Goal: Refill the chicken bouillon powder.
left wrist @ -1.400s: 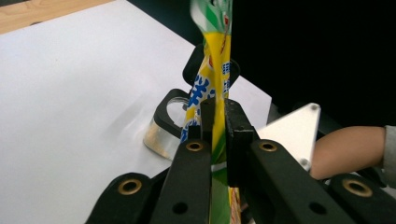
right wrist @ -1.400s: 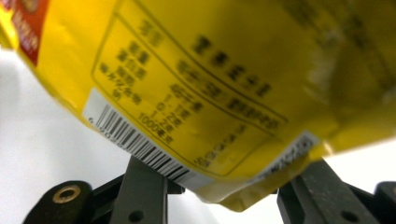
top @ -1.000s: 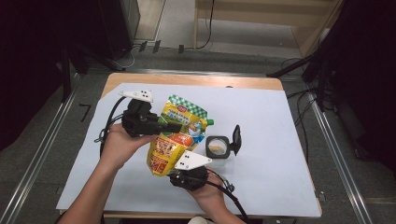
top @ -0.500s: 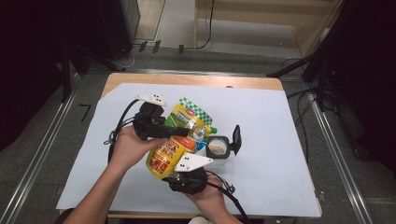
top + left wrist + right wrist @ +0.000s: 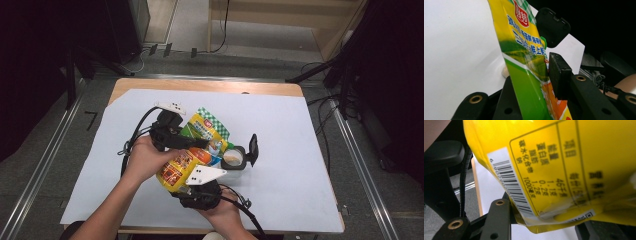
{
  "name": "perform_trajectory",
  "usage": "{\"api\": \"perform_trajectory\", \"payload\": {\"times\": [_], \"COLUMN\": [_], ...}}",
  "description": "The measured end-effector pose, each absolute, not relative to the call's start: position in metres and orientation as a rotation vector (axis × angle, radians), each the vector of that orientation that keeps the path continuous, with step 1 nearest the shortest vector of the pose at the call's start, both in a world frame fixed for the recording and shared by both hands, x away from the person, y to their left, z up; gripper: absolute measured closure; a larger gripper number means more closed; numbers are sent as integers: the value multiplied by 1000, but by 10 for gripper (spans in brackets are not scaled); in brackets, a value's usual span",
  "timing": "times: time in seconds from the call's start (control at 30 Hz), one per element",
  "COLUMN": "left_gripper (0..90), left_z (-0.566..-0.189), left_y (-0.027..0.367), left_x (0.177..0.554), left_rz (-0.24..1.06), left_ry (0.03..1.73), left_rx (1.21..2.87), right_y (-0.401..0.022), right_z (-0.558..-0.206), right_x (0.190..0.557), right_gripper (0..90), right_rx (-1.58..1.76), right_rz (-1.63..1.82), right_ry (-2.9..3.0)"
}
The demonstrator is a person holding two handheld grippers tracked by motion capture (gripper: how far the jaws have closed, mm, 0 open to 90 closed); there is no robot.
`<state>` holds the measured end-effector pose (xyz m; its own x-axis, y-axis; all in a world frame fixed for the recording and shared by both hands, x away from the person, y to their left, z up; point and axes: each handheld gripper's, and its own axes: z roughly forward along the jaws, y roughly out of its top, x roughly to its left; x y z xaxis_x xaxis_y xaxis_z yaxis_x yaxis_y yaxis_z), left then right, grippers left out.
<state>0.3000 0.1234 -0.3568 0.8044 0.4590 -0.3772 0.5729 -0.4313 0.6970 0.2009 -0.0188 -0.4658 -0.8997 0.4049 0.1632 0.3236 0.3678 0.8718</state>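
On the white sheet (image 5: 300, 150) | both tools clamp yellow pouch (image 5: 187, 162) | open jar (image 5: 234, 158) holds pale contents

Both forearms come in from the bottom, pretty close together. The left hand-held gripper (image 5: 172, 134) sits up front pointing right, and its jaws have just been opening a bit. The right hand-held gripper (image 5: 199, 186) hangs nearer the body, jaws partly apart, palm wrapped underneath.
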Motion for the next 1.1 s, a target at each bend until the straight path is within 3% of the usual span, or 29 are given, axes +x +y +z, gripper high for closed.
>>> {"api": "perform_trajectory", "payload": {"times": [0.57,1.1], "left_gripper": [739,734], "left_z": [-365,-370], "left_y": [104,82], "left_x": [305,321], "left_rz": [-159,-275], "left_ry": [756,820], "left_rx": [2172,2254], "right_y": [-19,-16], "right_z": [-467,-470], "right_x": [198,197], "right_gripper": [603,578], "right_rx": [654,595], "right_rz": [1569,1497], "right_ry": [2557,2570]}}
